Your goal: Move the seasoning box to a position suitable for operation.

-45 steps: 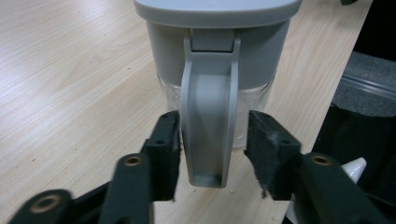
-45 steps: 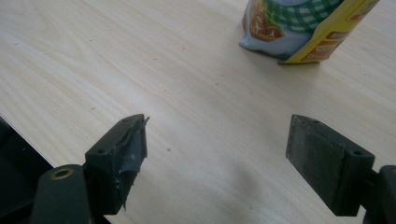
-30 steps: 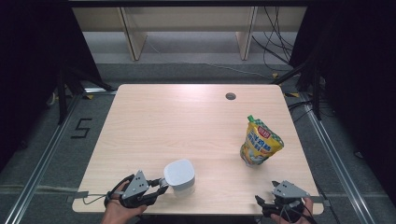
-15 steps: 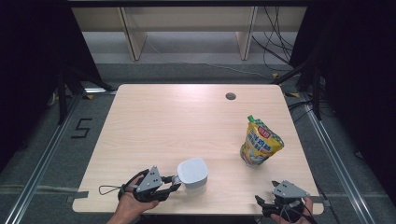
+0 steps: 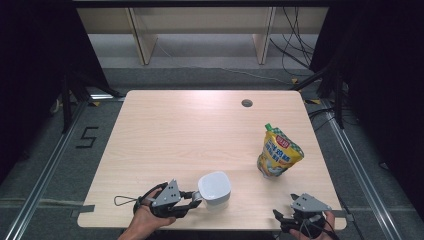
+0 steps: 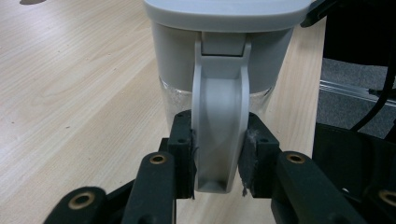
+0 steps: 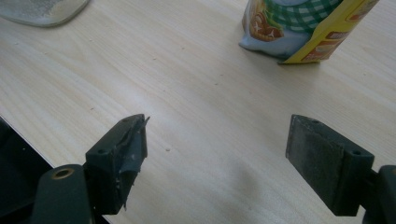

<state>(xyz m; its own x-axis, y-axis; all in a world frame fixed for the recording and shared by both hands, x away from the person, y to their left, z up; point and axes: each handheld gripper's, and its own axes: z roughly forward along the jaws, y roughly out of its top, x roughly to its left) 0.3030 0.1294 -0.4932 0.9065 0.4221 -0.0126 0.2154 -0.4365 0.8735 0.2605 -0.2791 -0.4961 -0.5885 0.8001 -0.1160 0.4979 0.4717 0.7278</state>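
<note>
Two black fingers (image 6: 183,156) of the left gripper (image 5: 192,199) are clenched on the grey loop handle (image 6: 218,133) of a white-lidded, clear-bodied plastic jug (image 5: 215,190), which stands on the pale wooden worktop (image 5: 175,135) near its front edge, a little left of centre. White grains cling to the inside of the clear wall below the lid.

The grasp sits low on the handle, far from the lid, so I judge that any lift could let the jug swing or tip about the pads, and a loose lid could spill what is inside. The handle is smooth and curved; a pull at an angle might make it slide out from between the pads. A careless sideways drag near the front edge could also push the base off the worktop.

The right gripper (image 5: 291,216) hovers at the front right corner with its fingers spread wide and nothing between them. A yellow and green stand-up pouch with a green cap (image 5: 278,154) stands beyond it, apart from the jug; a hasty reach could knock it over, since it looks soft and narrow at the base.
</note>
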